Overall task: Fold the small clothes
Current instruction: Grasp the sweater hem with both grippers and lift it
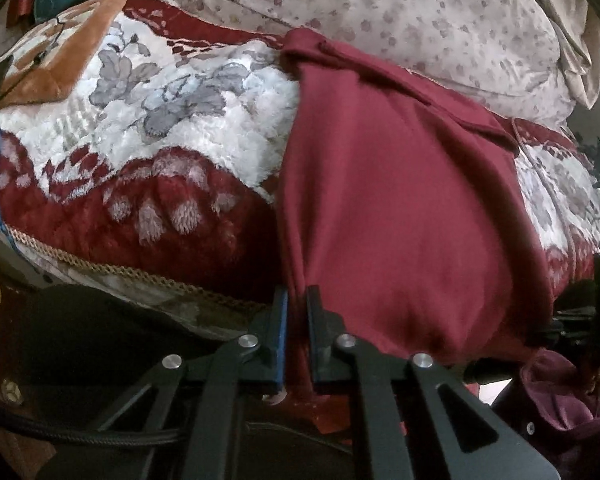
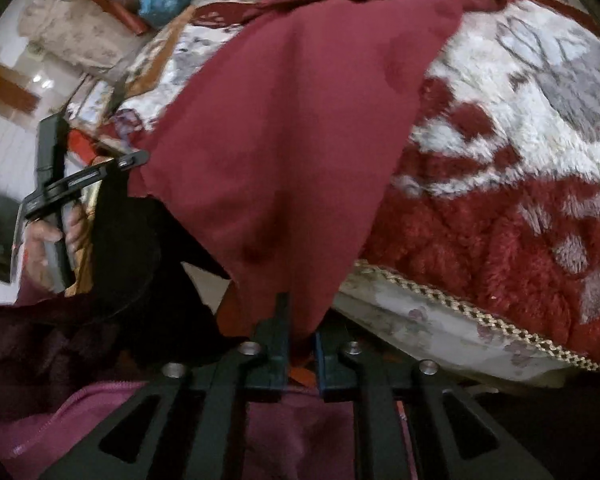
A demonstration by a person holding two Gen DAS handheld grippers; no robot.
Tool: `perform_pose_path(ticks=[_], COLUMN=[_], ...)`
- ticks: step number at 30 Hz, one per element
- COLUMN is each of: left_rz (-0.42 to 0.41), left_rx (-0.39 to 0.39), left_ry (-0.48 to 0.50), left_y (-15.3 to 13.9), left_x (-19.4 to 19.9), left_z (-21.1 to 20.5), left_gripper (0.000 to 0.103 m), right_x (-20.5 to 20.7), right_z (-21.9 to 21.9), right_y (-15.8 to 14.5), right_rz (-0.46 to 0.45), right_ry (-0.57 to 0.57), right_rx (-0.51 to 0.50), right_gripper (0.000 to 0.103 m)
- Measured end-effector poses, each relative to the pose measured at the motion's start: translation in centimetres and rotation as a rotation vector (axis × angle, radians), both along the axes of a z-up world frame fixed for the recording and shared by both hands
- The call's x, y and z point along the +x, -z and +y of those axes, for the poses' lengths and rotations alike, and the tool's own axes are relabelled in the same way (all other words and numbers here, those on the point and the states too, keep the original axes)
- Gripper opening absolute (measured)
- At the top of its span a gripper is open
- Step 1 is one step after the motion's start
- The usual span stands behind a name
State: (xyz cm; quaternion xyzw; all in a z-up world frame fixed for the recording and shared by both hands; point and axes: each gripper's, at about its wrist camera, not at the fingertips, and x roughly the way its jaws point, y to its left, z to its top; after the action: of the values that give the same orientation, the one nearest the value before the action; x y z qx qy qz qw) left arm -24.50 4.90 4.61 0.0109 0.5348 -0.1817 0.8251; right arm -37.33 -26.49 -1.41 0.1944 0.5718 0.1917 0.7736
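Note:
A dark red garment [image 1: 400, 200] lies stretched from the bed's middle down over its near edge. My left gripper [image 1: 297, 300] is shut on the cloth's near left corner, the fabric bunched between its pads. In the right wrist view the same red garment [image 2: 292, 140] hangs in a taut triangle, and my right gripper [image 2: 302, 320] is shut on its lower tip. The left gripper [image 2: 56, 184] shows there at the left, held by a hand, with its fingertips touching the garment's other corner. The cloth's far edge rests folded on the blanket.
The bed carries a plush red and white flowered blanket [image 1: 160, 140] with a gold braided hem [image 2: 480, 320]. A pale flowered quilt [image 1: 380, 20] is heaped behind. Bags and clutter [image 2: 148, 0] lie at the far side. A maroon sleeve [image 2: 60, 360] is near the camera.

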Motion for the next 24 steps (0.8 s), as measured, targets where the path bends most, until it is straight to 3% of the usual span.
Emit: perform_pose_path(ticks=[2,7,11,14,17,24], left_rz=[0.010,0.035,0.047,0.059,0.065,0.064], left_rx=[0.001,0.041,0.050,0.048,0.054,0.081], left_ry=[-0.005,-0.021,-0.039,-0.054,-0.062,-0.051], left_y=[0.3,1.3,1.7,1.9,2.2,2.5], left_x=[0.1,0.3,0.4,0.6,0.8,1.0], left_z=[0.0,-0.4,-0.4,-0.4,-0.5,-1.0], left_gripper=[0.010,0.014,0.038,0.049,0.054,0.056], right_x=[0.2,1.2,1.3,1.3,1.4,1.1], right_z=[0.0,0.1,0.3,0.2,-0.2,-0.6], right_y=[0.7,1.5,1.6,1.5,1.5,1.5], right_rz=[0.029,0.060,0.063,0.064,0.067,0.064], right_ry=[0.021,0.048,0.042,0.066,0.080,0.067], right_rx=[0.014,0.058,0.057,0.060,0.064,0.056], right_gripper=[0.039,0.041,0.041,0.042,0.053,0.053])
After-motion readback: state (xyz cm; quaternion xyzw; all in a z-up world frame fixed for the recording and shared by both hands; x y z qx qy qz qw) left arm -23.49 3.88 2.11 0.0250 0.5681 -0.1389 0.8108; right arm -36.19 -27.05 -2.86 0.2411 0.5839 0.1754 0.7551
